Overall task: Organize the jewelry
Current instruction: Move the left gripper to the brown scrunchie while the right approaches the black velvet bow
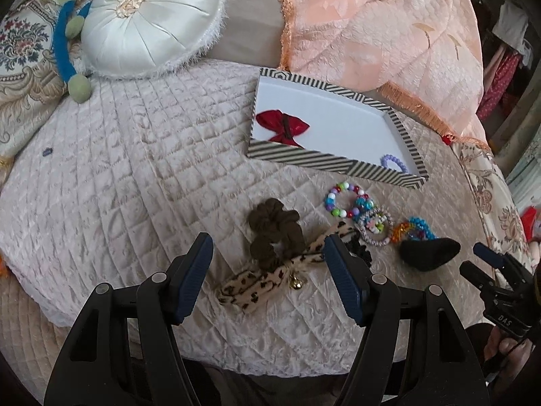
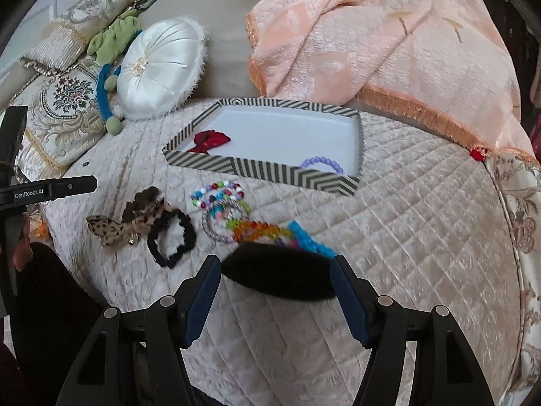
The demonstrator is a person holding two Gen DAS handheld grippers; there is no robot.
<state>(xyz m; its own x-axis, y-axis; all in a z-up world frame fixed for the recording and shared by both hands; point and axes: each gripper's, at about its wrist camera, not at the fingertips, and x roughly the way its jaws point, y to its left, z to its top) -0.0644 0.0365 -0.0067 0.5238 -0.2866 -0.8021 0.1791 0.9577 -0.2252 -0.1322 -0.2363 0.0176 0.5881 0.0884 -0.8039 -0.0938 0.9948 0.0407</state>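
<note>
A striped tray (image 1: 304, 159) on the quilted bed holds a red bow (image 1: 282, 127) and a purple bead bracelet (image 1: 392, 161). In front of it lie colourful bead bracelets (image 1: 348, 199), a brown scrunchie (image 1: 274, 233), a leopard-print bow (image 1: 257, 284) and a black scrunchie (image 2: 172, 240). My left gripper (image 1: 267, 240) hangs open over the brown scrunchie and leopard bow, pressing on nothing. My right gripper (image 2: 275, 264) is closed on a black fluffy hair piece (image 2: 277, 277), which spans from pad to pad just in front of the bracelets. From the left wrist view the hair piece (image 1: 429, 253) shows at that gripper's tip.
A white round cushion (image 1: 148, 20) and embroidered pillows (image 2: 64, 115) lie at the back left. A peach fringed blanket (image 1: 372, 27) is bunched behind the tray. The quilt (image 1: 135, 176) drops off at the front and right edges.
</note>
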